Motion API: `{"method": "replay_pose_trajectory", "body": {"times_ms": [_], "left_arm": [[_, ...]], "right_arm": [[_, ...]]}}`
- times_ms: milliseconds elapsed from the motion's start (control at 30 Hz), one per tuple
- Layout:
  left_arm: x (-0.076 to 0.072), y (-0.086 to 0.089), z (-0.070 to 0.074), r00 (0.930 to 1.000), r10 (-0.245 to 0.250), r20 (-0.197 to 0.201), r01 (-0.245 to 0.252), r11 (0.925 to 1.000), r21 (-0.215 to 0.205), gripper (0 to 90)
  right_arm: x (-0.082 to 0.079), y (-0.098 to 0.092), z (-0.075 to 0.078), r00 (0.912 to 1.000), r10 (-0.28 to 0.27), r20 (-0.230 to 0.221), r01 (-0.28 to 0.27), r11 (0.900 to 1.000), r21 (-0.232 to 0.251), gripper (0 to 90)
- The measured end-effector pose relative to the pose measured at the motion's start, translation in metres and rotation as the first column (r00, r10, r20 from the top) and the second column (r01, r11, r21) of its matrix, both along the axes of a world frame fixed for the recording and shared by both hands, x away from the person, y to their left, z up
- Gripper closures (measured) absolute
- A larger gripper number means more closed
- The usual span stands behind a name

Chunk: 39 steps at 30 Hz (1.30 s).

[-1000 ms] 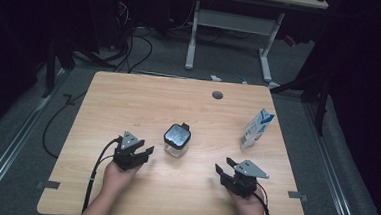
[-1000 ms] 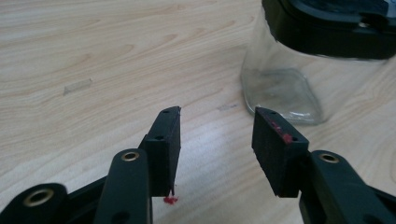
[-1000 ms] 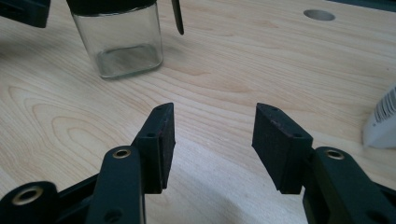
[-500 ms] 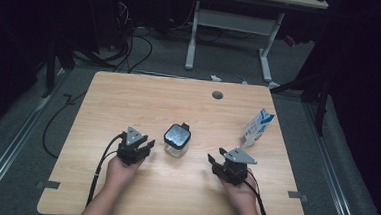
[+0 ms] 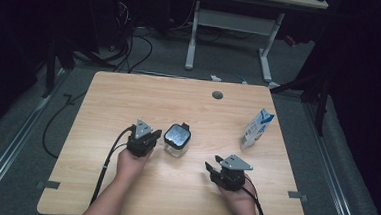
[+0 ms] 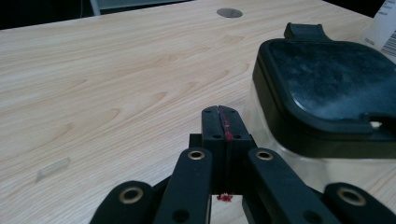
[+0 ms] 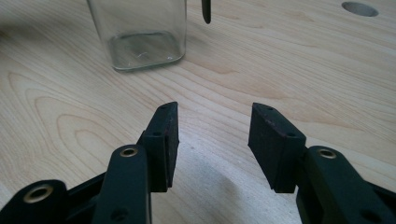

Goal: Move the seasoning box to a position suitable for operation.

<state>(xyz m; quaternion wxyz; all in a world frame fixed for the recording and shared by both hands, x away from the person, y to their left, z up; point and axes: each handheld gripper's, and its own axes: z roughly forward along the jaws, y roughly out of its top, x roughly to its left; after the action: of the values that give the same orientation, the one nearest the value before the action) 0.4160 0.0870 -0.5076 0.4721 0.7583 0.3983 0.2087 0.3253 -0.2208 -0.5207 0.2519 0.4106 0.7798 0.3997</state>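
Since a second ago the left gripper (image 5: 151,136) has slid across the table (image 5: 129,98) toward the jar (image 5: 176,140), and its jaws have just been closing: in the left gripper view the left gripper (image 6: 220,116) has its pads pressed flat together with nothing between them. The right gripper (image 5: 214,168) has edged in a little from the near right.

The jar is a clear, square-sided glass with a black lid, standing upright near the middle of the table, its long axis vertical. It lies just to the right of the left gripper's shut tips, very near, though whether they touch the glass is hard to tell. In the right gripper view the right gripper (image 7: 212,140) stands with jaws parted and empty, and they have been narrowing slightly; the jar (image 7: 138,32) sits ahead and to the left of it, clearly apart. The left hand is nearer. A small carton (image 5: 257,129) stands well off to the right.
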Motion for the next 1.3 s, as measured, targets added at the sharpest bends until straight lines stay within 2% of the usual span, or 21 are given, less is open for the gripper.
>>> {"method": "replay_pose_trajectory", "body": {"times_ms": [167,400,467,533,600,700,767,833,867,1033,1133,1167,1267,1300], "left_arm": [[-0.001,-0.005,-0.001,0.9994,-0.036,0.000,0.036,0.9989,-0.030,90.0],[-0.008,-0.006,-0.001,0.9991,-0.042,-0.001,0.042,0.9980,-0.047,90.0],[-0.017,-0.008,0.000,0.9991,-0.042,-0.004,0.042,0.9979,-0.050,90.0],[-0.019,-0.008,0.000,0.9990,-0.044,-0.003,0.044,0.9976,-0.055,90.0],[-0.031,-0.011,0.002,0.9987,-0.051,0.007,0.051,0.9972,-0.055,90.0],[-0.039,-0.014,0.004,0.9985,-0.052,0.017,0.053,0.9978,-0.040,90.0],[-0.041,-0.015,0.008,0.9989,-0.037,0.029,0.038,0.9988,-0.030,90.0],[-0.040,-0.015,0.011,0.9991,-0.019,0.037,0.020,0.9994,-0.029,89.9],[-0.036,-0.016,0.018,0.9987,0.003,0.050,-0.001,0.9996,-0.029,89.9],[-0.017,-0.027,0.036,0.9976,0.019,0.067,-0.017,0.9994,-0.029,90.0],[-0.008,-0.035,0.040,0.9976,0.022,0.066,-0.020,0.9995,-0.026,90.0],[0.000,-0.042,0.042,0.9980,0.026,0.058,-0.025,0.9995,-0.017,90.0],[0.009,-0.048,0.040,0.9988,0.031,0.039,-0.031,0.9995,-0.001,90.0],[0.014,-0.053,0.037,0.9994,0.029,0.019,-0.029,0.9994,0.017,90.0]], "right_arm": [[0.000,-0.005,0.000,0.9999,-0.011,0.002,0.011,1.000,0.022,54.9],[0.001,-0.008,0.000,0.9995,-0.030,-0.001,0.030,0.999,0.032,53.6],[0.001,-0.009,0.001,0.9993,-0.036,0.003,0.036,0.999,0.033,53.0],[0.001,-0.009,0.001,0.9993,-0.038,0.003,0.038,0.999,0.035,52.9],[0.002,-0.010,0.001,0.9993,-0.038,0.006,0.038,0.999,0.036,52.6],[0.002,-0.009,0.001,0.9992,-0.040,0.006,0.039,0.999,0.035,52.2],[0.001,-0.010,0.001,0.9992,-0.040,0.006,0.040,0.999,0.034,52.0],[0.001,-0.010,0.002,0.9990,-0.043,0.010,0.043,0.998,0.036,51.8],[0.001,-0.011,0.003,0.9991,-0.040,0.012,0.040,0.999,0.035,51.7],[0.001,-0.011,0.004,0.9989,-0.044,0.013,0.044,0.998,0.038,51.3],[0.000,-0.011,0.003,0.9991,-0.040,0.011,0.040,0.999,0.035,51.2],[0.000,-0.010,0.003,0.9992,-0.039,0.011,0.039,0.999,0.035,51.1],[0.000,-0.010,0.002,0.9993,-0.036,0.009,0.036,0.999,0.035,51.0],[0.000,-0.010,0.002,0.9993,-0.036,0.007,0.036,0.999,0.036,50.9]]}}
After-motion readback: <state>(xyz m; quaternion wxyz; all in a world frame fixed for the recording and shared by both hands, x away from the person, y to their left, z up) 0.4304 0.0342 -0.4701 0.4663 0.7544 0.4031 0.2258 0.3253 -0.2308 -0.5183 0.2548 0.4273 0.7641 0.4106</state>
